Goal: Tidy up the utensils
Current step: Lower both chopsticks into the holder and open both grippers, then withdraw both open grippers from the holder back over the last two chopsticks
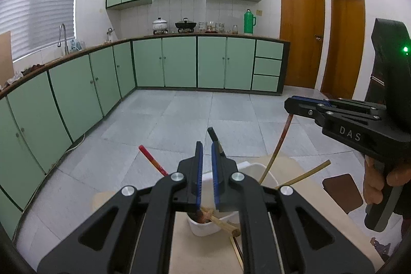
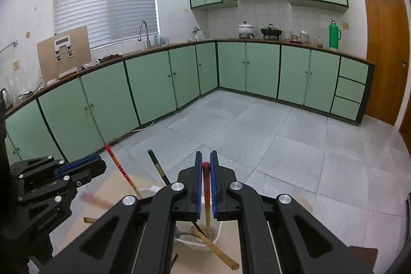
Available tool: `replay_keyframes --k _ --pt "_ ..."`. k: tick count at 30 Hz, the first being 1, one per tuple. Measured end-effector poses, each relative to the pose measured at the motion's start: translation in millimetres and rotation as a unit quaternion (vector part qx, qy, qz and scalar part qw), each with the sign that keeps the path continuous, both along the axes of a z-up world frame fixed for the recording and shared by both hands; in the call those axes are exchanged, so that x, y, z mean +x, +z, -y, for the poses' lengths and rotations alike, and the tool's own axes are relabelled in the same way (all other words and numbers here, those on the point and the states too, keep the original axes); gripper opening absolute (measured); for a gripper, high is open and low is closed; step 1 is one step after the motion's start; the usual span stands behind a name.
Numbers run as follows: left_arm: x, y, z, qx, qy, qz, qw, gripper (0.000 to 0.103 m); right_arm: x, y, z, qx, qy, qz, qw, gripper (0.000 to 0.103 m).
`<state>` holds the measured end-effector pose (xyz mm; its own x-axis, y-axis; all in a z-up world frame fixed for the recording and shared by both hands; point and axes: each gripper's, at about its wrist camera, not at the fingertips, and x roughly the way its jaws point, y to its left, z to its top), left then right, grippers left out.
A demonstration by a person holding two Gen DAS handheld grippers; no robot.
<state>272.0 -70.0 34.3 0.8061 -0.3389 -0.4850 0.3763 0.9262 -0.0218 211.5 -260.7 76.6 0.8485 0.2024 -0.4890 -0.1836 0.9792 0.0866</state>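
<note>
In the right wrist view, the right claw (image 2: 206,186) has its blue-padded fingers (image 2: 198,186) drawn in close on a red-tipped chopstick (image 2: 206,186), which stands nearly upright between them with its red end just above the fingertips and its lower end down in a white holder (image 2: 203,240) that sits on the pale surface (image 2: 257,258). Inside that holder several other sticks lean at angles, among them a thick bamboo one (image 2: 218,253) whose end sticks out over the rim toward the camera. In the left wrist view, the left claw (image 1: 207,171) hangs over the same white holder (image 1: 205,226) with its fingers (image 1: 199,171) only narrowly parted and nothing between them; a dark utensil handle (image 1: 215,139) rises just behind its right finger, apparently apart from it. A red-ended chopstick (image 1: 151,159) juts up to the left of the claw, and two thin yellowish sticks (image 1: 303,172) slant out to the right. A dark brown mat (image 1: 341,193) lies on the surface further right, near the person's hand (image 1: 377,184) on the right tool's grip. Beyond the surface lies a grey tiled floor (image 2: 257,125), then a run of green cabinets (image 2: 154,78) under a counter bearing a sink tap (image 2: 144,32), a white pot (image 2: 245,28), a black wok (image 2: 271,30) and a green flask (image 2: 334,34). A wooden door (image 2: 385,50) stands at the far right.
</note>
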Motion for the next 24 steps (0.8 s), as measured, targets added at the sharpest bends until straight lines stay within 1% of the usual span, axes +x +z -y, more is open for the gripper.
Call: replay_keyframes --k 2,4,6,9,10,11,12,13,15,16,18,21,24 --pt "2 -2 -2 -0.002 0.001 -0.003 1.0 0.008 -1 -3 2 0.0 -0.002 -0.003 1.0 0.008" --pt "1 -1 -3 -0.003 0.004 -0.003 1.0 0.013 -2 -4 5 0.002 -0.004 -0.004 1.0 0.012" --pt "0 0 -5 -0.005 0.008 0.0 1.0 0.024 -5 -3 9 0.006 -0.007 -0.003 1.0 0.024" --pt "-1 5 -8 -0.009 0.014 0.004 0.9999 0.029 -8 1 15 0.008 -0.017 0.005 1.0 0.037" --pt "-3 7 -10 -0.011 0.016 0.006 0.9998 0.031 -12 3 18 0.007 -0.021 0.008 1.0 0.038" --pt "-4 8 -11 -0.013 0.017 0.008 0.9997 0.035 -15 4 20 0.008 -0.023 0.011 1.0 0.04" --pt "-8 11 -13 -0.014 0.019 0.012 0.9996 0.039 -19 5 22 0.009 -0.025 0.013 1.0 0.043" --pt "-13 13 -14 -0.015 0.021 0.017 0.9995 0.04 -24 7 25 0.009 -0.027 0.018 0.999 0.044" --pt "-25 17 -17 -0.016 0.023 0.024 0.9993 0.045 -34 10 29 0.008 -0.032 0.026 0.999 0.053" --pt "-29 19 -17 -0.017 0.025 0.026 0.9992 0.046 -42 12 32 0.006 -0.036 0.032 0.999 0.055" --pt "-41 21 -20 -0.023 0.027 0.031 0.9989 0.052 -55 13 36 0.007 -0.039 0.042 0.998 0.064" --pt "-64 20 -24 -0.027 0.032 0.038 0.9984 0.058 -77 13 40 0.005 -0.042 0.055 0.998 0.072" --pt "-85 16 -26 -0.03 0.036 0.038 0.9982 0.063 -102 7 42 0.0 -0.043 0.062 0.997 0.08"
